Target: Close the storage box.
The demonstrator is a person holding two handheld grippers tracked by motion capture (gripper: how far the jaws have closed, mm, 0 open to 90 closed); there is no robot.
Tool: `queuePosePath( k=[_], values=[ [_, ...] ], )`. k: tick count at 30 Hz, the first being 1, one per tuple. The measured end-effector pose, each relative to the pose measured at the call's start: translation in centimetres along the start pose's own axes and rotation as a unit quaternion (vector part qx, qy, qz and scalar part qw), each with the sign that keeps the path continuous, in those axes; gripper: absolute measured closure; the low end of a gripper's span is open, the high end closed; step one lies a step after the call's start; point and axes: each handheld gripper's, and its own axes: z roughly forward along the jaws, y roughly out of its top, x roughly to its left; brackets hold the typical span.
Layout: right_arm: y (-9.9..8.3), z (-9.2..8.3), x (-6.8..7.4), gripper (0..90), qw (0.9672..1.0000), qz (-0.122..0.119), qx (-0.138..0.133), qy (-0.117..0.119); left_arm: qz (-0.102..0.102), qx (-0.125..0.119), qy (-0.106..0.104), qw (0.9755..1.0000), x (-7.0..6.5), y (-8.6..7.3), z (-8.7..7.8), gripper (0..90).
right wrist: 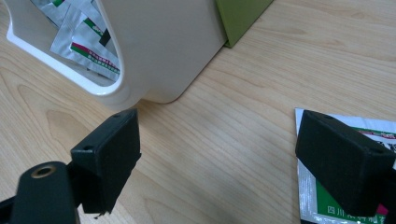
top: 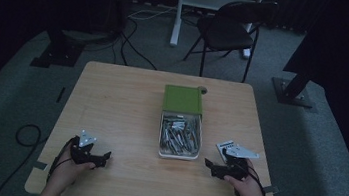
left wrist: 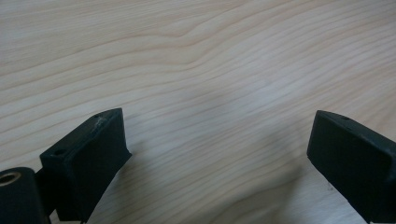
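- The right gripper (top: 210, 166) rests low on the table (top: 120, 111), jaws spread wide and holding nothing; a foil sachet (right wrist: 345, 200) lies flat partly under one jaw (print half covered, so its full outline is hidden).
- The left gripper (top: 104, 159), equally wide and empty, is well apart from it.
- The white tray (top: 178, 155) of sachets lies just beyond the right gripper, its long axis running away from the person toward the green box (top: 183, 99).
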Motion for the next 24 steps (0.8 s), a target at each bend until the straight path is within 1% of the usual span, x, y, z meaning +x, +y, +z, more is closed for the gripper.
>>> queuePosePath(
  k=[4,6,8,9,11,12,14,17,18,19,21,24],
  values=[
    [0.2,0.0,0.1,13.7,1.0000,-0.001,-0.005,0.003,0.016,-0.007,-0.012,0.9998,-1.1,0.7,0.3,5.5],
    [0.4,0.0,0.0,13.7,1.0000,-0.001,-0.006,0.004,0.024,-0.017,-0.019,0.9994,-1.6,1.0,0.4,5.5],
    [0.5,0.1,0.0,13.7,1.0000,-0.001,-0.008,0.005,0.029,-0.021,-0.022,0.9991,-2.1,1.4,0.5,5.5],
    [0.5,0.1,0.0,13.7,0.9999,0.000,-0.009,0.007,0.036,-0.023,-0.026,0.9987,-2.3,1.6,0.4,5.5],
    [0.6,0.1,0.0,13.7,0.9999,0.003,-0.011,0.012,0.039,-0.031,-0.035,0.9982,-2.8,2.0,0.5,5.5],
    [0.7,0.1,0.0,13.7,0.9998,0.004,-0.011,0.014,0.042,-0.030,-0.039,0.9979,-3.0,2.1,0.6,5.5],
    [0.7,0.2,0.1,13.7,0.9999,0.001,-0.010,0.012,0.046,-0.033,-0.044,0.9974,-3.5,2.4,0.7,5.6],
    [0.9,0.3,0.2,13.7,0.9998,0.002,-0.013,0.014,0.058,-0.038,-0.058,0.9959,-4.2,2.7,0.9,5.5],
    [0.9,0.3,0.2,13.7,0.9998,0.002,-0.013,0.014,0.058,-0.038,-0.058,0.9959,-4.2,2.7,0.9,5.5],
    [1.0,0.3,0.2,13.7,0.9998,0.002,-0.014,0.016,0.064,-0.043,-0.065,0.9949,-4.6,2.9,0.9,5.5],
    [1.2,0.3,0.4,13.7,0.9996,0.004,-0.013,0.024,0.065,-0.049,-0.072,0.9941,-5.0,3.1,1.0,5.5],
    [1.4,0.4,0.6,13.7,0.9994,0.003,-0.015,0.032,0.072,-0.054,-0.083,0.9924,-5.5,3.5,1.0,5.6]
  ],
)
